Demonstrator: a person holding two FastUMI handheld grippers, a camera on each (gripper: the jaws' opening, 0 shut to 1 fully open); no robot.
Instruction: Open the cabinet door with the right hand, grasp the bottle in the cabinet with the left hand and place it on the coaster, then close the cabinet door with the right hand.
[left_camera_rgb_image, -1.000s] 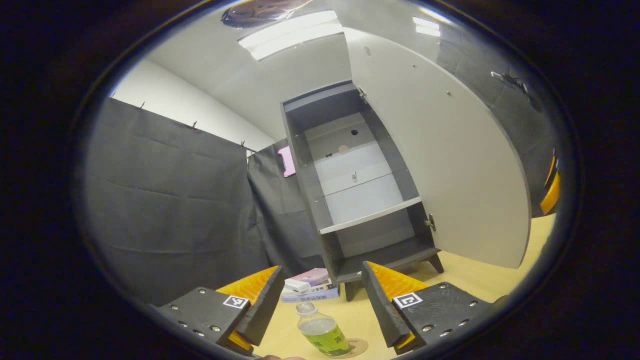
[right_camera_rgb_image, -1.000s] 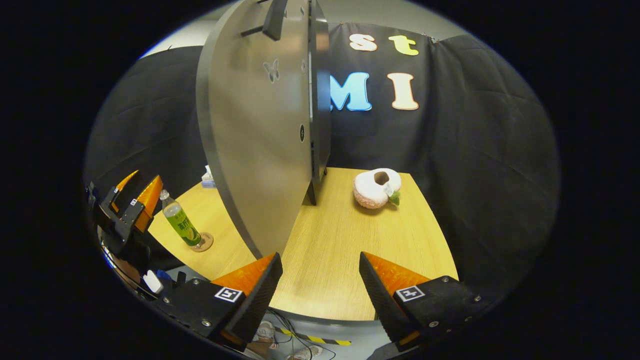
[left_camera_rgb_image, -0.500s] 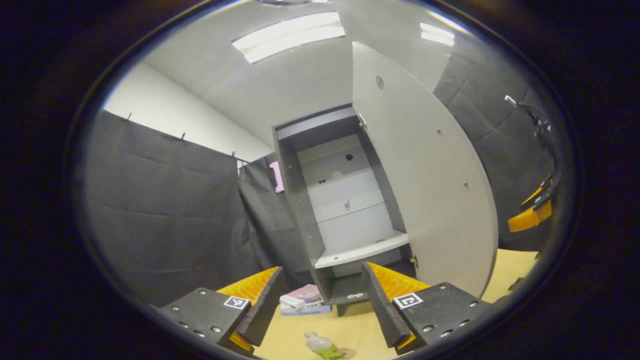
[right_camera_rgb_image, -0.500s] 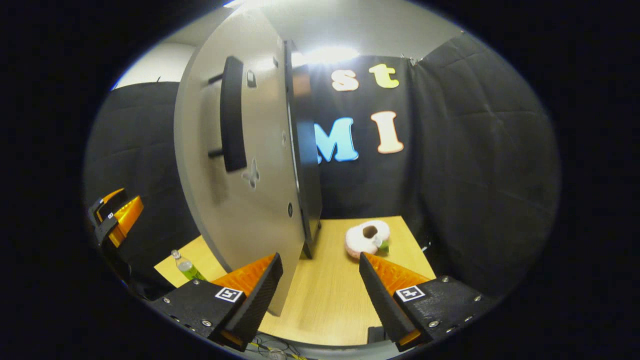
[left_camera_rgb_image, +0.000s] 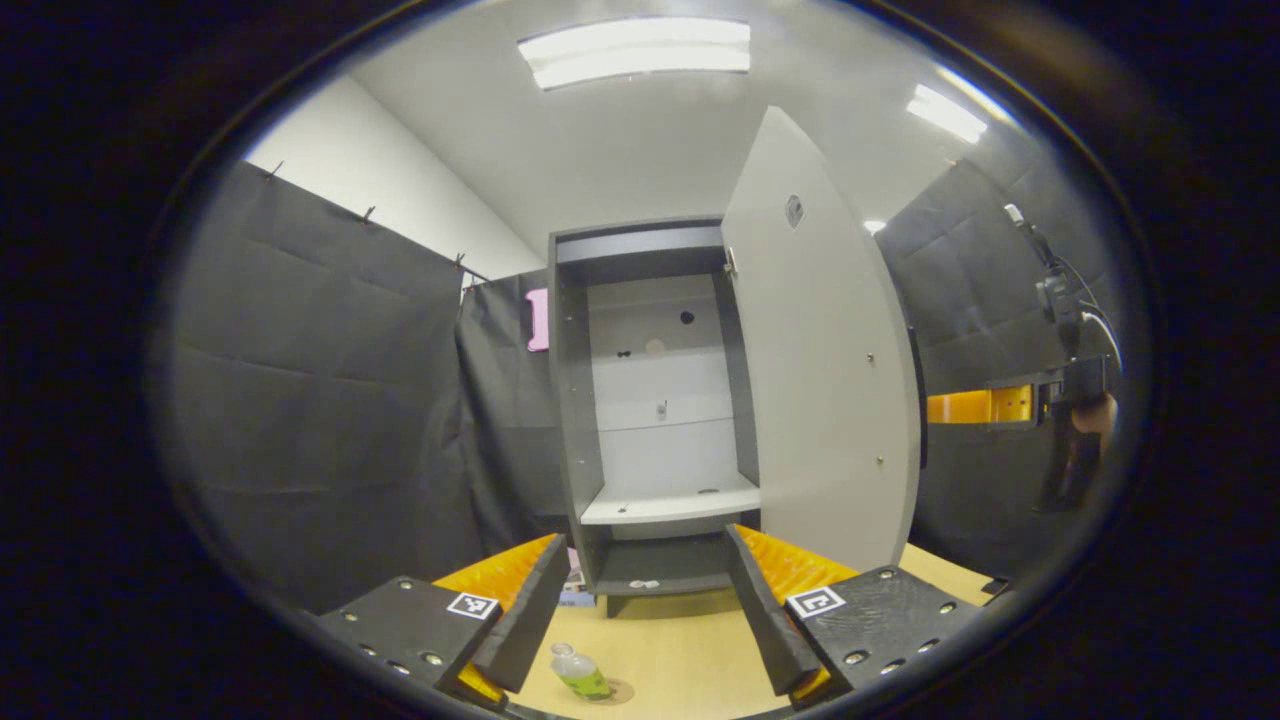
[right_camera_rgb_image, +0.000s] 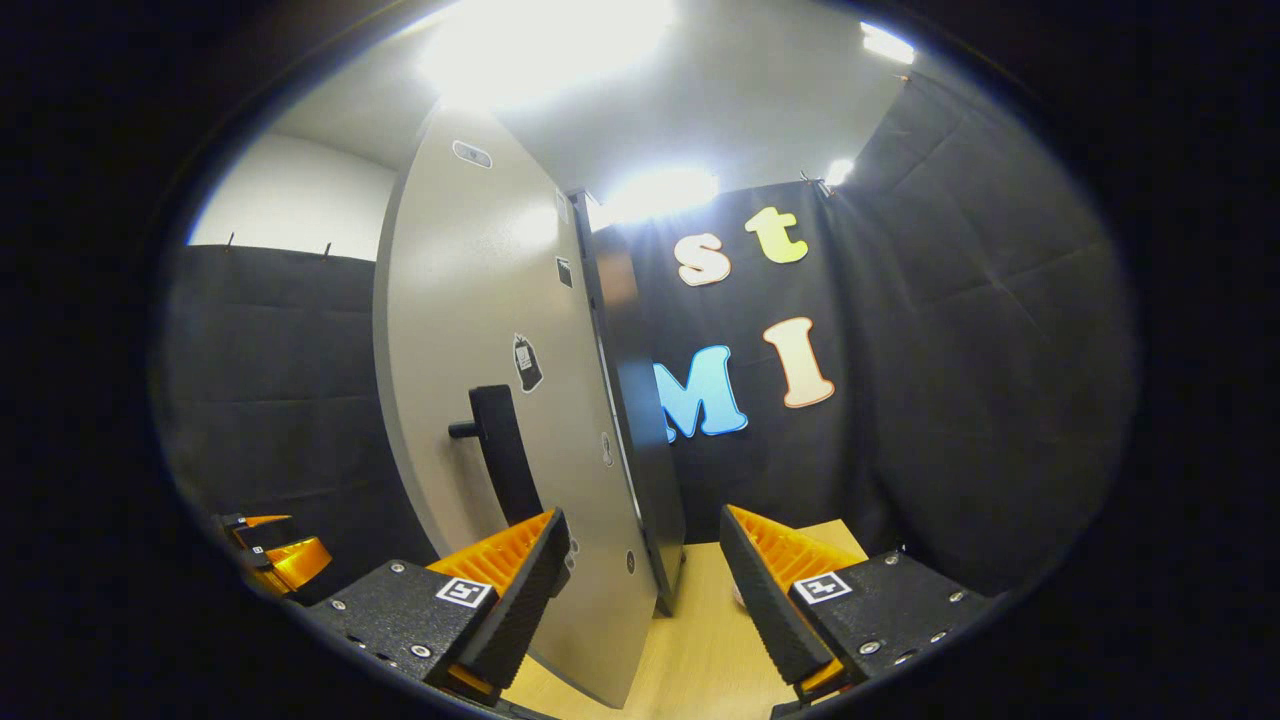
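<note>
Both grippers have risen since the earlier frame, the left gripper (left_camera_rgb_image: 640, 610) released above the clear green-labelled plastic bottle (left_camera_rgb_image: 580, 672) standing on the round coaster (left_camera_rgb_image: 612, 690) on the wooden counter (left_camera_rgb_image: 690, 655), the right gripper (right_camera_rgb_image: 640, 590) released facing the grey cabinet door's (right_camera_rgb_image: 470, 400) black bar handle (right_camera_rgb_image: 505, 465), presumably for closing.

No legible wording anywhere.
- Bottle (left_camera_rgb_image: 580, 675): green label, print too small to read.
- Cabinet door (right_camera_rgb_image: 470, 300), outer face: one small dark sticker (right_camera_rgb_image: 526, 362) above the handle and one oval badge (right_camera_rgb_image: 471, 154) near the top; lettering on both is illegible.
- Left gripper (left_camera_rgb_image: 647, 537) and right gripper (right_camera_rgb_image: 642, 515): black-and-white square coded markers on the finger mounts; patterns only, no letters or numbers.
</note>
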